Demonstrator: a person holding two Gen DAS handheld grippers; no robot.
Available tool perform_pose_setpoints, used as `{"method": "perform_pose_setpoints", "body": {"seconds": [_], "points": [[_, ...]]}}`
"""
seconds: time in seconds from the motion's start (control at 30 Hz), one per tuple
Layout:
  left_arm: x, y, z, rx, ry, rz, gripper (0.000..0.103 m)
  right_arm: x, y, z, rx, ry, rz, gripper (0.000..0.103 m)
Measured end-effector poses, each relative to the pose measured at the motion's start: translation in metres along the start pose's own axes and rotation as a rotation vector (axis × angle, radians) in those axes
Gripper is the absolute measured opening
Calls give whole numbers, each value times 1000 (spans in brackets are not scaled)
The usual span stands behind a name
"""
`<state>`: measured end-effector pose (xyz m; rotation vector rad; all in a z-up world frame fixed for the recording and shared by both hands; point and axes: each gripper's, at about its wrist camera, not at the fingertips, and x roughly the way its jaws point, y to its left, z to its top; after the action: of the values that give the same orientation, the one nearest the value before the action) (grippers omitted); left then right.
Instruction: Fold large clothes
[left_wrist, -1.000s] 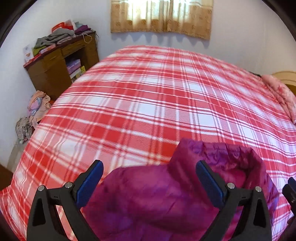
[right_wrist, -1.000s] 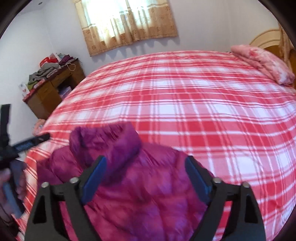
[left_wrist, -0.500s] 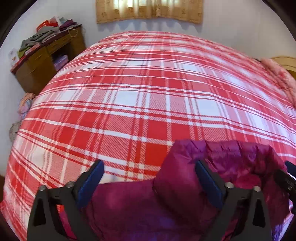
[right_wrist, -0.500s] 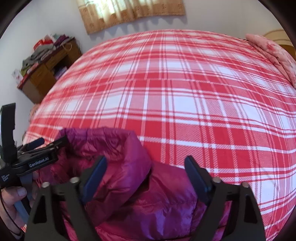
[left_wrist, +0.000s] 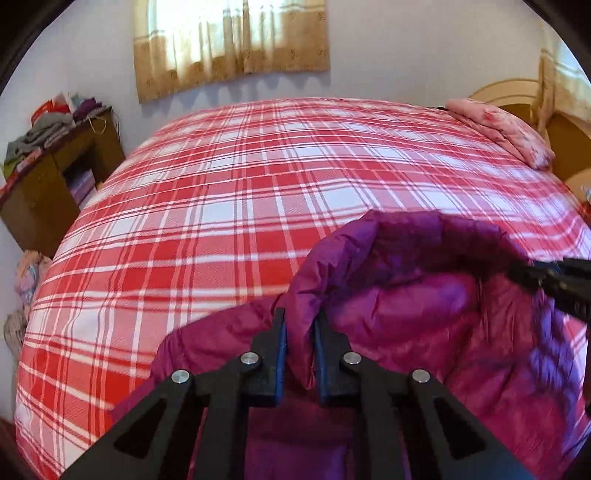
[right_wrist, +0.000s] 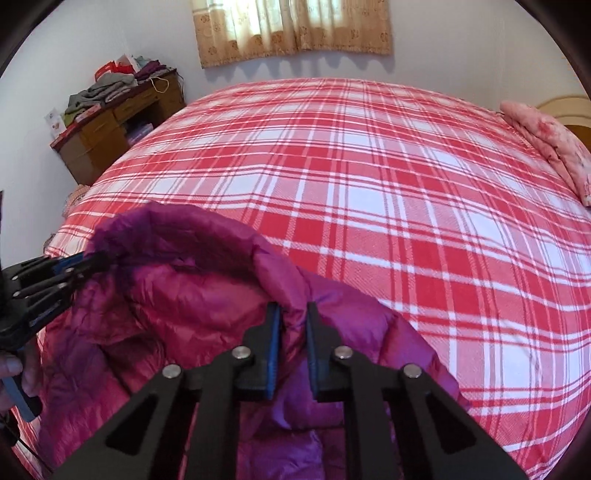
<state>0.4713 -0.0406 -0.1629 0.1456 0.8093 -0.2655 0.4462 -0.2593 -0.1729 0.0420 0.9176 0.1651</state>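
Purple puffer jacket (left_wrist: 424, 332) lies at plaid bed's (left_wrist: 258, 192) near edge | left tool (left_wrist: 299, 325) closing, clamping collar's left end | right tool (right_wrist: 293, 317) closing, pinching its right end

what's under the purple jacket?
The purple jacket lies on the red plaid bedcover, which shows all around it. Whatever sits directly beneath it is covered. Both grippers are closing on its collar.

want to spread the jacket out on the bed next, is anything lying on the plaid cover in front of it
Nothing visible does. The plaid cover beyond the jacket lies bare up to the pink pillow at its far right edge. Both grippers, left and right, are closing on the collar.
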Motion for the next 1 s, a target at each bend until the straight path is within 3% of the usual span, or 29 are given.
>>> {"method": "perform_pose_setpoints", "body": {"seconds": [0.2, 0.43, 0.5, 0.53, 0.57, 0.63, 0.67, 0.77, 0.87, 0.93, 1.0], "points": [[19, -1, -34, 34, 29, 43, 12, 17, -18, -28, 35, 12, -10, 12], [-8, 1, -29, 12, -32, 27, 15, 24, -21, -36, 22, 2, -23, 12], [-28, 2, -24, 8, -97, 29, 26, 25, -24, -38, 29, -1, -16, 12], [-36, 3, -22, 2, -128, 25, 41, 26, -25, -39, 32, -5, -12, 12], [-45, 5, -20, -9, -160, 21, 68, 26, -26, -40, 33, -8, -9, 12], [-60, 10, -11, -49, -242, 62, 92, 27, -26, -41, 32, -12, -8, 12], [-62, 12, -7, -66, -264, 79, 92, 27, -26, -41, 31, -14, -8, 12], [-39, 15, 12, -92, -187, 215, 92, 27, -25, -42, 21, -17, -13, 12], [-1, 12, 9, -60, -77, 286, 92, 27, -25, -43, 14, -18, -16, 12], [25, 6, -6, -13, 21, 296, 92, 27, -25, -43, 16, -20, -15, 12], [35, 1, -21, 24, 52, 297, 92, 26, -24, -42, 11, -20, -16, 12]]}}
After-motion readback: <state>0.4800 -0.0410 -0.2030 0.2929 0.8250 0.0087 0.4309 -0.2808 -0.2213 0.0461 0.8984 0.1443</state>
